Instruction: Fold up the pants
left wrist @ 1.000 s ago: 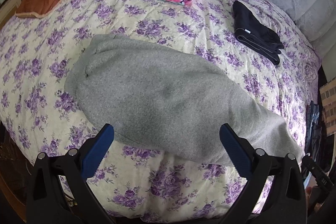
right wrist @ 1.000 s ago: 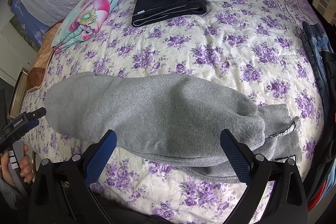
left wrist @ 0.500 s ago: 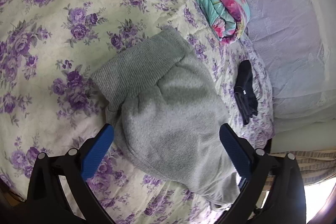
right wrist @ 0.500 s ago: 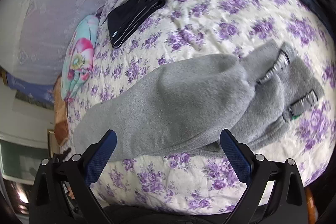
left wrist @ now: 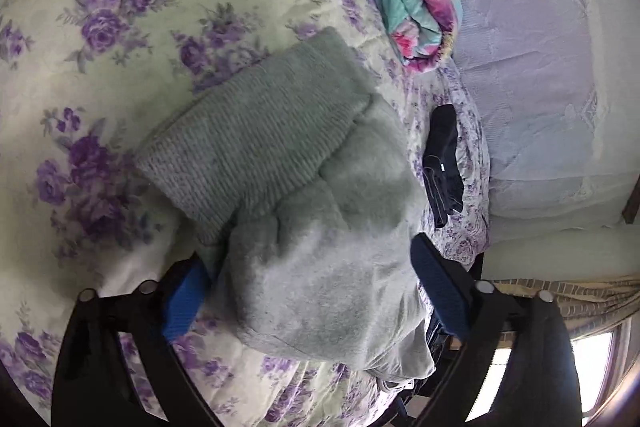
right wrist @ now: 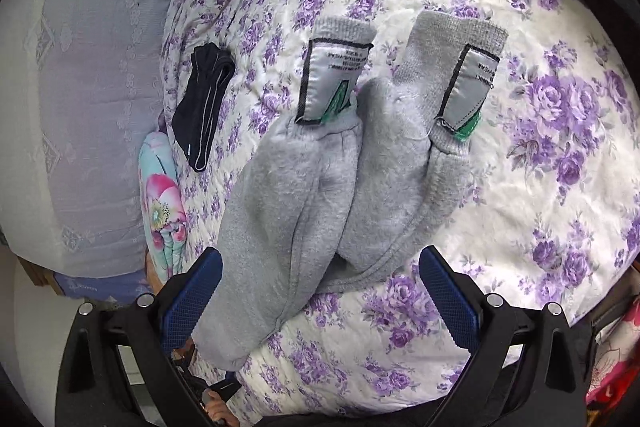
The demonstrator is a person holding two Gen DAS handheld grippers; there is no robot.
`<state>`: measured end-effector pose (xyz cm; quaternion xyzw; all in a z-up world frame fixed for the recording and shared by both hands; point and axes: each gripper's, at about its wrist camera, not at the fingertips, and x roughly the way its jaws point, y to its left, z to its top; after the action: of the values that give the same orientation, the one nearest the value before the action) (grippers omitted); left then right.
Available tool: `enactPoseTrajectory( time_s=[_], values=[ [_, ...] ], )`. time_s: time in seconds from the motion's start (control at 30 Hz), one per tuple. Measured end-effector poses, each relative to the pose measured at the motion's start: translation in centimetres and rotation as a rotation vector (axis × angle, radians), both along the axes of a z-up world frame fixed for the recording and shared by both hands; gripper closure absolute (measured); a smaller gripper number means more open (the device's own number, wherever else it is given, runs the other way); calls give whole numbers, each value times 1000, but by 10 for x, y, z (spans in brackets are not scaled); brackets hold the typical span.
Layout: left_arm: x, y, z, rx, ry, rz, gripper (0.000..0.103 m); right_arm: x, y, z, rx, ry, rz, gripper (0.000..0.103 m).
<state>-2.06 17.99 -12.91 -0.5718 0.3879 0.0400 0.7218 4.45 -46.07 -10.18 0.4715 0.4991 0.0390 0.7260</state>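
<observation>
Left gripper (left wrist: 310, 291) spread over the grey pants (left wrist: 304, 211) waistband; right gripper (right wrist: 320, 301) – spread too – alone shows both labelled cuffs (right wrist: 334, 83).

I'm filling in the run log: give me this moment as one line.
stage: pre-grasp | left gripper: open at waistband end | right gripper: open at cuff end | grey pants: flat on bedspread
</observation>
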Motion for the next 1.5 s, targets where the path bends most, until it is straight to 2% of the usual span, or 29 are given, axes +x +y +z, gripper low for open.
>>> enactPoseTrajectory(
  time_s=[0.03,0.1,0.2,0.3,0.37,0.43,0.47,0.53,0.57,0.6,0.67,0.7,0.83,0.97,1.07,1.1,1.13,1.17,1.2,1.23,1.27,1.3,1.33,1.37,1.43,1.5],
  values=[
    [1,-4,6,0,-17,-17,43,3,-1,-1,5,-3,-4,4],
    [0,-6,16,16,-36,-24,50,9,-4,-3,29,-18,-16,4],
    [4,-3,23,5,-34,-7,68,18,-3,-4,56,-21,-17,4],
    [11,-4,32,10,-62,-9,74,24,2,12,3,-63,25,7],
    [21,-4,36,39,-54,-19,74,32,4,21,-38,-99,59,7],
    [32,-4,30,42,-19,-32,74,43,7,19,-39,-95,89,8],
    [38,-3,25,40,6,-43,74,49,9,15,-34,-81,103,13],
    [44,-5,15,40,47,-42,74,60,15,5,-12,-62,136,40],
    [43,-5,11,32,52,-35,74,63,16,1,-27,-43,141,66],
    [41,-6,10,28,47,-22,74,64,17,0,-32,-32,141,84],
    [38,-6,15,21,14,6,75,66,19,3,-25,-35,155,90],
    [37,-5,19,14,1,14,80,68,18,8,-24,-41,161,91],
    [61,-2,46,35,-74,0,83,102,16,32,38,-108,174,93],
    [132,6,65,102,-118,-39,83,195,23,38,70,-164,207,93],
    [188,17,56,148,-73,-24,83,287,33,32,41,-183,222,94],
    [202,22,50,154,-42,-11,82,317,36,25,19,-167,228,92],
    [216,24,43,159,3,-5,76,339,37,18,-46,-120,210,90],
    [224,26,38,160,52,2,71,354,36,12,-91,-65,182,73],
    [227,29,37,147,76,11,58,360,33,10,-95,-49,155,51],
    [223,29,39,140,53,13,51,359,32,11,-83,-70,138,45],
    [217,29,45,154,19,6,38,356,31,14,-72,-101,149,43],
    [209,29,53,191,3,1,21,349,31,15,-72,-117,175,42],
    [200,31,59,230,7,5,11,340,30,15,-80,-122,190,42],
    [188,33,65,252,7,11,11,327,26,14,-91,-119,199,41],
    [166,38,68,227,-3,6,10,298,24,10,-110,-100,214,38],
    [142,44,65,209,25,16,10,264,18,10,-135,-84,220,34]
  ],
)
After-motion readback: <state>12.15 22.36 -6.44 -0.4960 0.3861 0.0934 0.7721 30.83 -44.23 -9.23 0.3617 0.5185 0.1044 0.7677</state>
